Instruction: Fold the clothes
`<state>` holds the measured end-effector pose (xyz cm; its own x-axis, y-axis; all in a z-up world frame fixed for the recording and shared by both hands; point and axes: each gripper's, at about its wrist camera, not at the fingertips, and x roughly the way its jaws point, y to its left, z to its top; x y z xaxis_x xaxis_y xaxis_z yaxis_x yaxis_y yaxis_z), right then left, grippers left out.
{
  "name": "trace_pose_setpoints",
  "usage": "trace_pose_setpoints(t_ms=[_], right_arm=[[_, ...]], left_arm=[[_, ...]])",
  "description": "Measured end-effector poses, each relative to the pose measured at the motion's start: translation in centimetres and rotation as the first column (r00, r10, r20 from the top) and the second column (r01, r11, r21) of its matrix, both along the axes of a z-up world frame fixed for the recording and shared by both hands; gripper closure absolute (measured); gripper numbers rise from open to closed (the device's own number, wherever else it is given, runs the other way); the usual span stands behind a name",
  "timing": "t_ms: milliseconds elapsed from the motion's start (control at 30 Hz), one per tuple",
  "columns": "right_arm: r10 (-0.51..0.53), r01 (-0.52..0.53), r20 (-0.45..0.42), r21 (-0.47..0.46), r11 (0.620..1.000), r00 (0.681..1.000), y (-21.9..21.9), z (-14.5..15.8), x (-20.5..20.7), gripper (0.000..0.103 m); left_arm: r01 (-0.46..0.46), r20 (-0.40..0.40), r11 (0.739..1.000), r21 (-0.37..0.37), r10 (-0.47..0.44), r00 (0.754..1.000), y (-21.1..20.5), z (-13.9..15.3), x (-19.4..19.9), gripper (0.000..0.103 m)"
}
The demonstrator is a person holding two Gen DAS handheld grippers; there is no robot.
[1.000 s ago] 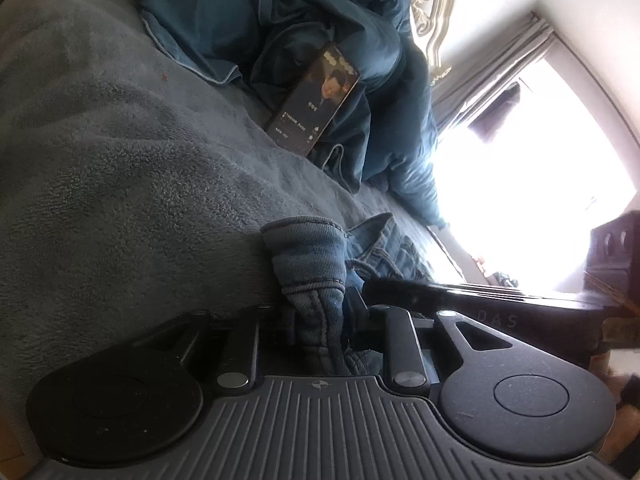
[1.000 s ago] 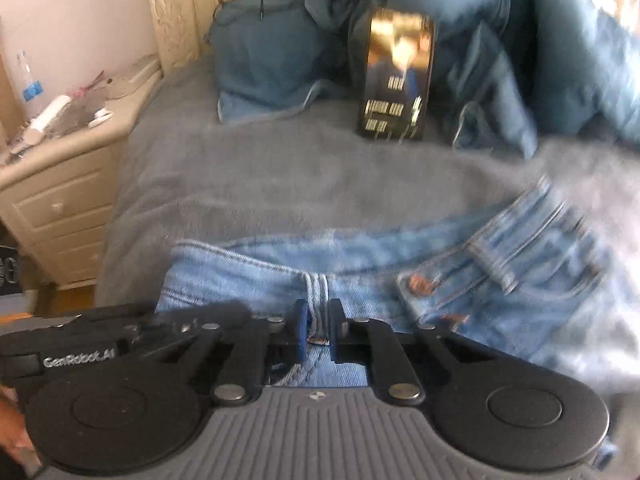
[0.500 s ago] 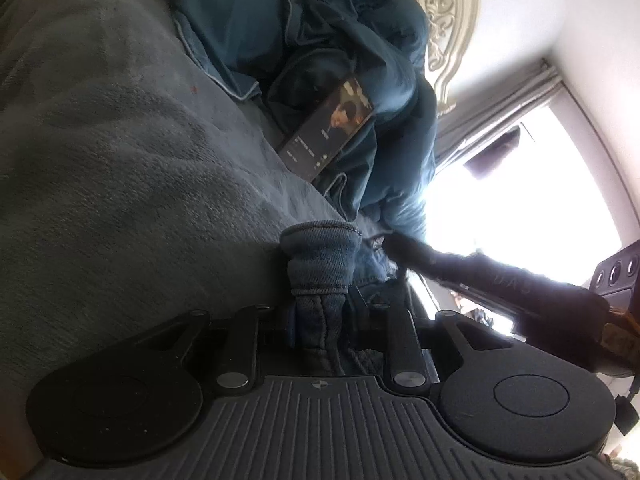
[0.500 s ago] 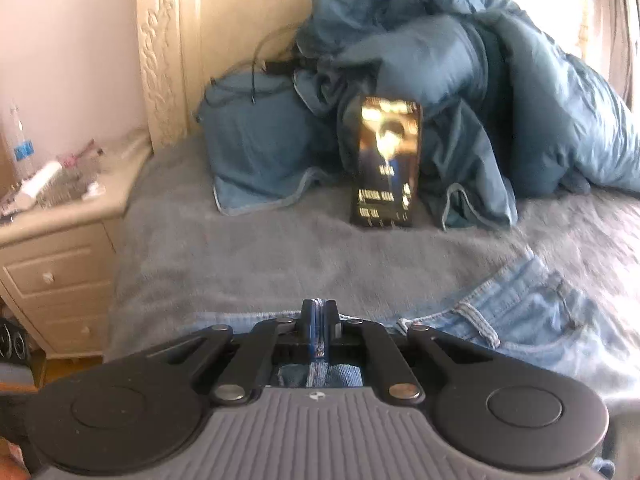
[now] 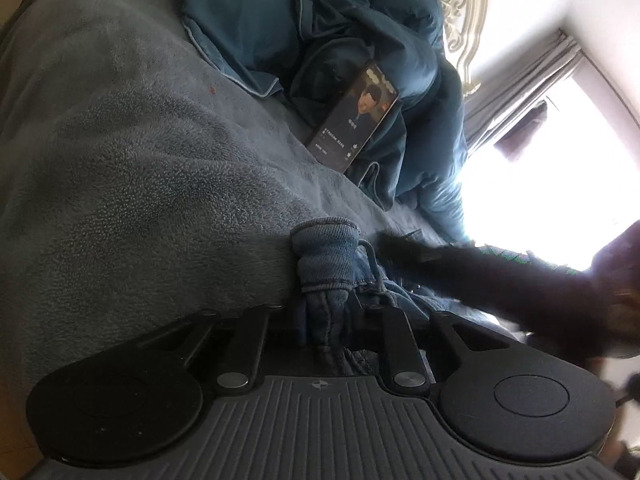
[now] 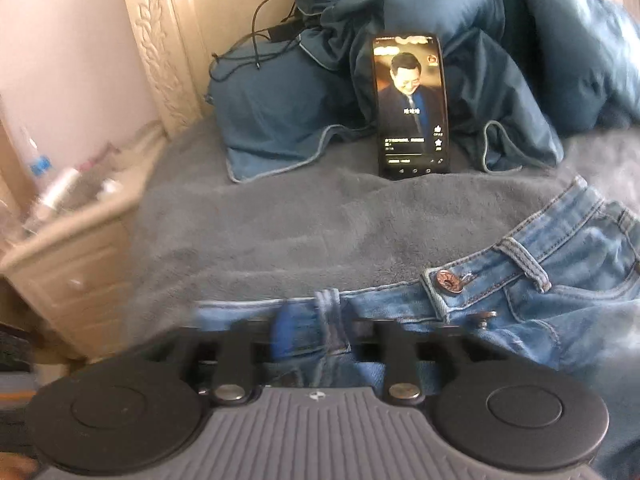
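My left gripper point(image 5: 326, 316) has its jaws clamped on a bunched fold of the jeans point(image 5: 324, 264); the denim stands up between them in a thick roll, pinched tight. From this camera the rest of the jeans trails off to the right, under a dark blurred shape that I take to be the other gripper, though I cannot make out its details.

On my right gripper point(image 6: 320, 332) the jaws are opening. A belt loop and the waistband of the jeans point(image 6: 520, 300) sit in the gap between them, and the blue pad on the left is smeared by blur. The pads look to stand off the cloth, so I read nothing as held there. The waistband runs away to the right, with its copper button point(image 6: 449, 281) and a second belt loop plainly in view.

The jeans lie on the grey blanket point(image 6: 280, 220) that covers the bed, at its near edge. Farther back a phone point(image 6: 410, 106) with a lit screen leans upright against a heap of teal bedding point(image 6: 460, 8). A teal pillow point(image 6: 272, 108) lies beside it with a black cable point(image 6: 256, 48) draped over it. A carved cream headboard point(image 6: 156, 40) stands behind. Left of the bed is a cream nightstand point(image 6: 76, 264) with blurred bottles on top.
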<state>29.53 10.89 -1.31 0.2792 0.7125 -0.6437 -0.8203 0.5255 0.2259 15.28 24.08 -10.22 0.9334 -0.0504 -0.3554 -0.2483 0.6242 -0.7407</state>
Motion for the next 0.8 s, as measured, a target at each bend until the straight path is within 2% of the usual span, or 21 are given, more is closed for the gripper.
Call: trace_pose_setpoints(t_ms=[67,167,267,300,367,433,467,567,633,700,800], right_arm=[[0.002,-0.002,-0.007,0.047,0.999,1.0,-1.7,2.1,0.3,0.049],[-0.07,0.066,0.036,0.087,0.994,0.997,-4.0,4.7,2.1,0.047],[-0.168,0.17,0.068,-0.03,0.985,0.983,-3.7,3.7,5.6,0.049],[-0.2,0.206,0.08,-0.078,0.975,0.976,-3.4,3.2,6.8,0.051],[-0.234,0.242,0.07,-0.153,0.958,0.97,-2.7,1.4,8.9,0.066],[-0.245,0.25,0.052,-0.199,0.947,0.968,-2.0,-0.5,10.4,0.079],[-0.262,0.264,0.035,-0.2,0.944,0.964,-1.7,-1.2,10.9,0.081],[-0.333,0.323,-0.037,-0.165,0.932,0.942,-1.6,-2.6,12.6,0.081],[-0.385,0.373,-0.107,-0.119,0.92,0.917,-2.5,-2.5,13.4,0.081],[-0.416,0.412,-0.187,-0.064,0.909,0.89,-4.5,-1.3,13.3,0.079],[-0.425,0.447,-0.261,0.031,0.894,0.867,-9.6,2.6,10.8,0.077]], left_arm=[[0.001,0.001,1.0,-0.007,-0.001,1.0,0.1,-0.1,0.0,0.084],[-0.001,0.002,1.0,-0.011,0.001,1.0,0.1,-0.1,0.1,0.084],[-0.003,0.003,1.0,-0.016,0.003,1.0,0.1,-0.2,0.1,0.084],[-0.003,0.004,1.0,-0.019,0.003,1.0,0.1,-0.2,0.0,0.084],[-0.003,0.005,1.0,-0.021,0.004,1.0,0.1,-0.2,0.0,0.084],[-0.004,0.005,1.0,-0.022,0.004,1.0,0.1,-0.2,0.0,0.084],[-0.004,0.004,1.0,-0.019,0.004,1.0,0.1,-0.2,0.1,0.084],[-0.005,0.003,1.0,-0.013,0.005,1.0,0.1,-0.3,0.2,0.084],[-0.004,0.006,1.0,-0.016,0.004,1.0,0.1,-0.3,0.1,0.084],[0.009,0.016,1.0,-0.029,-0.008,1.0,0.3,-0.4,0.0,0.084],[0.029,0.032,0.998,-0.051,-0.027,0.999,0.6,-0.5,-0.2,0.083]])
